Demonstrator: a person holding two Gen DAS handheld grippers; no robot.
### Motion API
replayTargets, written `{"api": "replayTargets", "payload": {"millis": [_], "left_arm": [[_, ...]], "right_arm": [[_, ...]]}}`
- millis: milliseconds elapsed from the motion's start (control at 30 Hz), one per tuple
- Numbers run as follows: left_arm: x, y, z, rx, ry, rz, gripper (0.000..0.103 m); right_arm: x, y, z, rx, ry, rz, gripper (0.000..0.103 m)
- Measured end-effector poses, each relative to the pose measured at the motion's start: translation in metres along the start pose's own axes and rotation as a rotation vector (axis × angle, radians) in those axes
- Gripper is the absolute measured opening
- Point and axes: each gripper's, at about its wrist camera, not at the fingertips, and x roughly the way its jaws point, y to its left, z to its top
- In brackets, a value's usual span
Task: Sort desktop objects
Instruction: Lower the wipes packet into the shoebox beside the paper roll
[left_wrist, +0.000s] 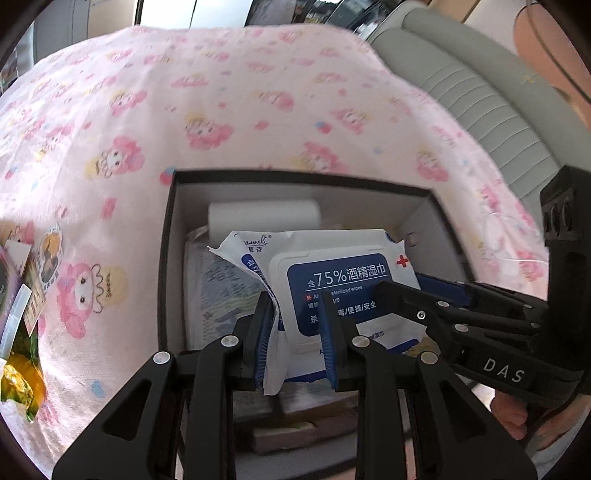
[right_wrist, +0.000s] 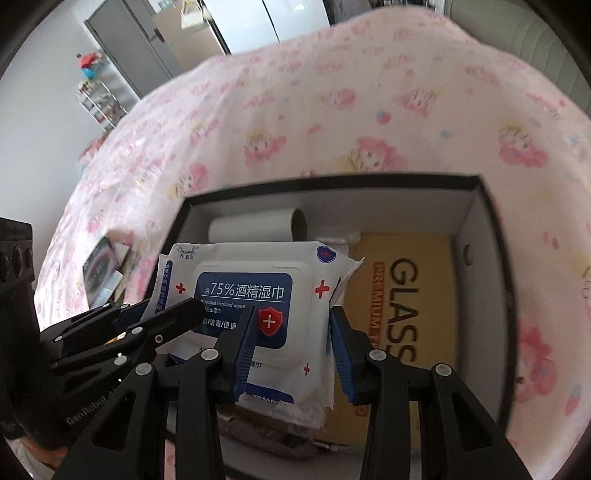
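A white and blue pack of alcohol wet wipes (left_wrist: 332, 280) (right_wrist: 255, 295) hangs over an open black-rimmed box (left_wrist: 295, 173) (right_wrist: 332, 181) with white inner walls. My left gripper (left_wrist: 295, 299) is shut on the pack's crimped left end, and it also shows at the left of the right wrist view (right_wrist: 166, 317). My right gripper (right_wrist: 293, 312) is shut on the pack's right end, and it reaches in from the right of the left wrist view (left_wrist: 406, 306). Inside the box lie a white roll (left_wrist: 264, 218) (right_wrist: 255, 225), a yellow "GLASS" carton (right_wrist: 402, 302) and flat packets (left_wrist: 221, 284).
The box stands on a table covered by a pink cartoon-print cloth (left_wrist: 221, 110) (right_wrist: 332, 103). Snack packets (left_wrist: 18, 332) lie at the cloth's left edge, and a dark packet (right_wrist: 103, 273) lies left of the box. A grey sofa (left_wrist: 480, 92) is behind on the right, a rack (right_wrist: 99, 99) far left.
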Motion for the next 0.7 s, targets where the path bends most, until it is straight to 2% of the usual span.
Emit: {"api": "replayTargets", "payload": {"millis": [133, 200, 267, 367, 533, 567, 633, 700], "left_arm": [[0.015, 0.008, -0.001, -0.012, 0.03, 0.058, 0.023], [0.019, 0.013, -0.001, -0.025, 0.036, 0.076, 0.03], [0.022, 0.02, -0.001, -0.042, 0.032, 0.089, 0.03], [0.019, 0.025, 0.001, -0.03, 0.008, 0.118, 0.029], [0.014, 0.031, 0.003, -0.048, 0.006, 0.118, 0.032], [0.012, 0.03, 0.002, -0.042, -0.003, 0.128, 0.036], [0.008, 0.029, 0.001, -0.034, -0.011, 0.138, 0.037], [0.003, 0.029, 0.0, -0.029, -0.023, 0.151, 0.037]], "right_arm": [[0.021, 0.002, 0.003, 0.013, 0.047, -0.002, 0.035], [0.031, 0.002, 0.004, 0.024, 0.069, 0.006, 0.035], [0.037, 0.005, 0.006, 0.033, 0.08, 0.012, 0.035], [0.041, 0.01, 0.007, 0.028, 0.068, 0.006, 0.035], [0.047, 0.012, 0.006, 0.039, 0.063, 0.009, 0.038], [0.044, 0.013, 0.006, 0.026, 0.061, 0.0, 0.038], [0.037, 0.017, 0.005, -0.008, 0.049, -0.024, 0.038], [0.02, 0.017, 0.002, -0.033, -0.003, -0.05, 0.038]]}}
